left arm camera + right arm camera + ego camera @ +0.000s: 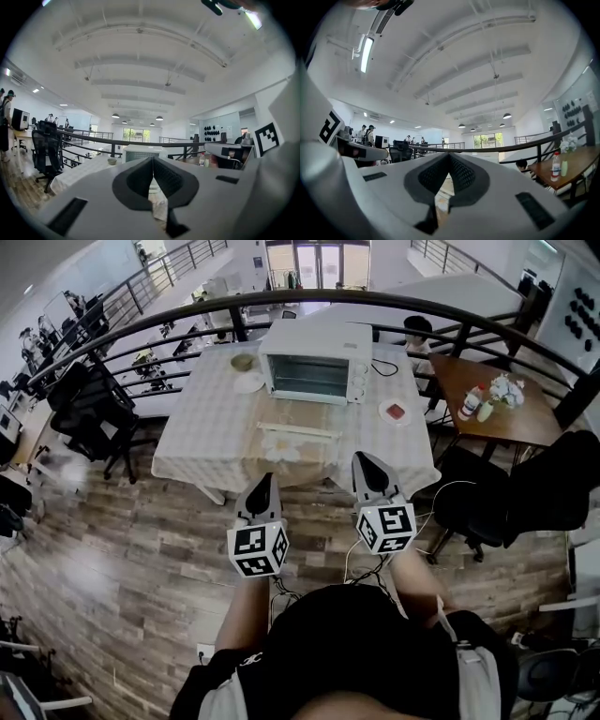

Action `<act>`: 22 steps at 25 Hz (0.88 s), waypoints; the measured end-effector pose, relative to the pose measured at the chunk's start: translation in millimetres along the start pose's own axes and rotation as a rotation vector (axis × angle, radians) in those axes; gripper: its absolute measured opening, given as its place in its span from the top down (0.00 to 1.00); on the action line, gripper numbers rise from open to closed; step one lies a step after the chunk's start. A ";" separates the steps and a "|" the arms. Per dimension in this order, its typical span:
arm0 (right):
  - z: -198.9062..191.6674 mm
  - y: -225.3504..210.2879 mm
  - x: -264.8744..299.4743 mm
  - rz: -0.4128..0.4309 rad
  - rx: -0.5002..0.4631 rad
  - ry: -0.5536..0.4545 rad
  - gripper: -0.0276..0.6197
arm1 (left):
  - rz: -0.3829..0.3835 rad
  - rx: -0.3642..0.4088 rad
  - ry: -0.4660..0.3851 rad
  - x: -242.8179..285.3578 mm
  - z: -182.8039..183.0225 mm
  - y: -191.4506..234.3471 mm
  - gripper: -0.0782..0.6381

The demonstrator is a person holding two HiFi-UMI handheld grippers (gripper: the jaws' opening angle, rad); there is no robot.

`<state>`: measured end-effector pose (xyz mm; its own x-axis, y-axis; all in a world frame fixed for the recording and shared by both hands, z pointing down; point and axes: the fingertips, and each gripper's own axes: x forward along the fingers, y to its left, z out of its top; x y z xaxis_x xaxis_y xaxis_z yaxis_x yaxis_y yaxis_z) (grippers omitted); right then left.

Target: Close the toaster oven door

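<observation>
The white toaster oven (314,362) stands at the far side of a table with a checked cloth (202,442). Its door (298,418) hangs open, folded down flat toward me, with the pale handle (298,431) at its near edge. Both grippers hover over the wooden floor, short of the table's near edge and well apart from the oven. My left gripper (266,481) is shut and holds nothing. My right gripper (366,459) is likewise shut and empty. In the left gripper view the oven (143,151) shows just beyond the shut jaw tips (153,161).
A small bowl (243,362) and a white plate (249,382) sit left of the oven, a plate with red food (397,412) to its right. A black railing (281,304) curves behind the table. Black office chairs (89,409) stand left; a wooden table (511,418) with bottles stands right.
</observation>
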<state>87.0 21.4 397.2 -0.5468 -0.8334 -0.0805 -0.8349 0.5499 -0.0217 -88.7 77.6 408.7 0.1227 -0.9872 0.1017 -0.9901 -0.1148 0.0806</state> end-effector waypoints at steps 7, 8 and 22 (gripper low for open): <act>-5.9 22.8 -13.4 -0.042 -0.002 -0.031 0.97 | -0.044 -0.012 0.009 -9.8 -17.3 17.6 0.87; -7.5 25.1 -15.7 -0.047 -0.004 -0.028 0.97 | -0.048 -0.013 0.011 -11.7 -18.5 19.3 0.87; -12.5 24.3 9.8 -0.055 0.002 -0.034 0.97 | -0.025 0.003 -0.005 -5.0 -16.4 41.4 0.87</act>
<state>60.6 25.9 408.3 -0.4979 -0.8598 -0.1129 -0.8634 0.5037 -0.0285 -129.1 79.6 427.9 0.1472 -0.9846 0.0948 -0.9869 -0.1398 0.0801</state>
